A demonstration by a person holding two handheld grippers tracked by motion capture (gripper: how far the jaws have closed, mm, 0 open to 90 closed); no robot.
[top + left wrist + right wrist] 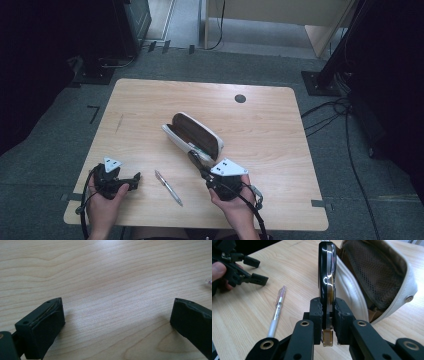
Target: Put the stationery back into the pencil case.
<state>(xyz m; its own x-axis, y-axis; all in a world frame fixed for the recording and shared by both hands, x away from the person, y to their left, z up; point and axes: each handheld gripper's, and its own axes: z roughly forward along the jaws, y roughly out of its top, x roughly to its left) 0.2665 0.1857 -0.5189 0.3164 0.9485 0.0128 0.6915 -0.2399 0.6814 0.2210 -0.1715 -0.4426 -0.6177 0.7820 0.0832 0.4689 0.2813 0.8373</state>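
Observation:
A white case [192, 136] with a brown mesh-lined inside lies open at the table's middle; in the right gripper view the case [374, 272] is just right of the jaws. My right gripper [202, 172] [327, 307] is shut on a slim glossy black object [326, 270] with an amber end. The black object [194, 159] sticks up and forward beside the case's near rim. A pen [168, 187] [276, 312] lies on the table between the two hands. My left gripper [135, 179] [117, 315] stands open low over bare wood, nothing between its jaws.
The wooden table [260, 130] has a round cable hole [240, 98] at the back right. The pen's tip [208, 282] shows at the right edge of the left gripper view. Dark stands and cables sit on the grey floor around the table.

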